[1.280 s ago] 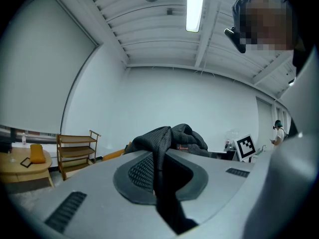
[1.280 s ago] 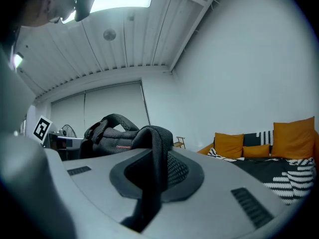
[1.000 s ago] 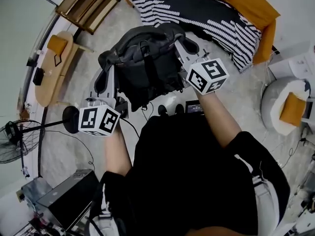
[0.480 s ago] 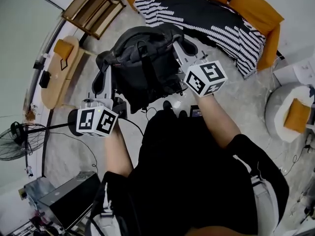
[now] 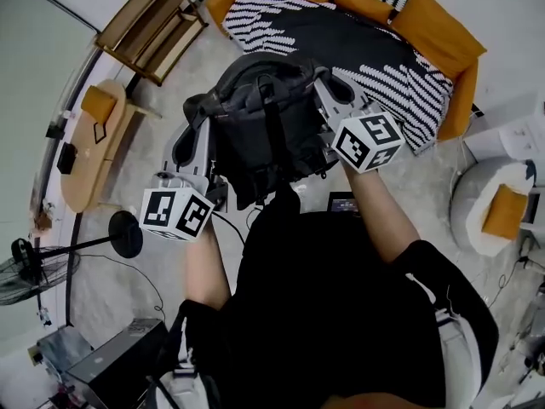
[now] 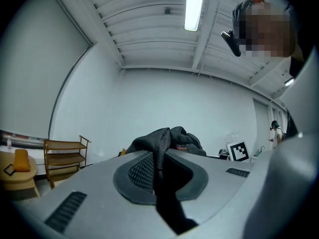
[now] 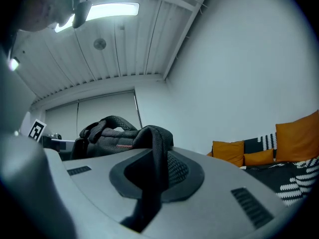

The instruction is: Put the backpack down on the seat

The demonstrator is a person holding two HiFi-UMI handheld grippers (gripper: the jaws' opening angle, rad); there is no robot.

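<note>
Black backpack [image 5: 260, 135] held up mid-frame, just below orange sofa [image 5: 438, 20] at top. Left gripper [image 5: 197, 119] pinched nearly closed on mesh strap [image 6: 159, 156], right gripper [image 5: 328, 88] same deal on other strap [image 7: 158, 156].

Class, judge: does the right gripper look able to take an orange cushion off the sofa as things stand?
Probably not. The right gripper is shut on a backpack strap, with the backpack hanging between it and the left gripper; the orange cushion sits beyond, on the sofa.

No legible text, red label [image 6: 182, 147] on backpack [image 6: 167, 137] — too small
</note>
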